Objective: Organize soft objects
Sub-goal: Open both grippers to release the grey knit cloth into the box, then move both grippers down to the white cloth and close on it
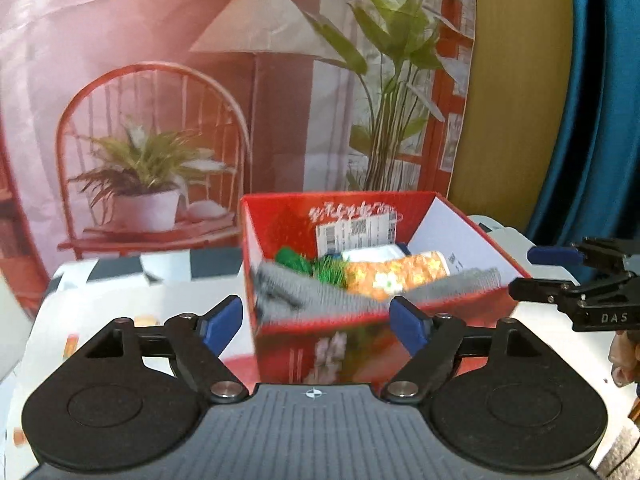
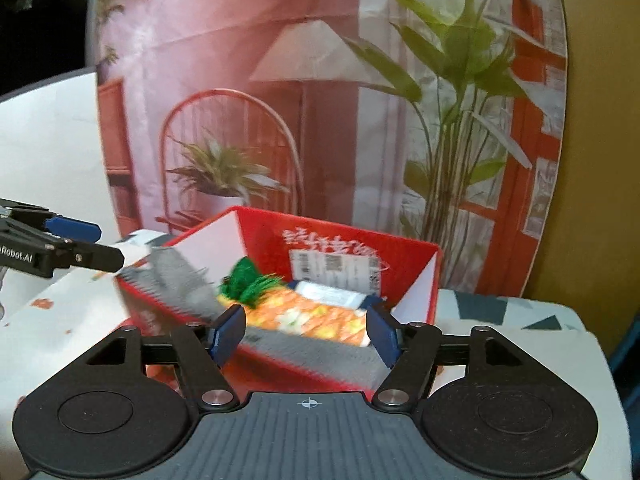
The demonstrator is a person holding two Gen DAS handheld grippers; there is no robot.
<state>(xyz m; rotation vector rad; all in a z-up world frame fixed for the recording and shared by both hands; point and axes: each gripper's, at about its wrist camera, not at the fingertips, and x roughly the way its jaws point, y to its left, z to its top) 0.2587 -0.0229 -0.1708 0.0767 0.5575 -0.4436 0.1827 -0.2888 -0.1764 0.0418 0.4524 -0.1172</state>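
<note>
1. Two grippers are in your hands, both facing a red box (image 1: 360, 320) that stands on the counter (image 1: 120, 312) in front of a printed backdrop (image 1: 160, 60) of a lamp, a chair and plants.
2. Your left gripper (image 1: 316, 320) has its jaws apart, with nothing between them; the near wall of the box shows in the gap.
3. Your right gripper (image 2: 306, 330) also has its jaws apart and grips nothing; the box's near corner sits beyond them.
4. Inside the box lies a grey cloth (image 2: 184, 280), draped along the near side and over the rim at one end.
5. Behind the grey cloth rests an orange floral bundle (image 2: 316, 316), with a green tufted piece (image 2: 248, 280) just beside it.
6. A white item with a dark blue edge (image 2: 332, 294) sits behind the floral bundle, against the far wall with its label.
7. Motion blur softens the box contents, so finer detail of the cloths is unclear.
</note>
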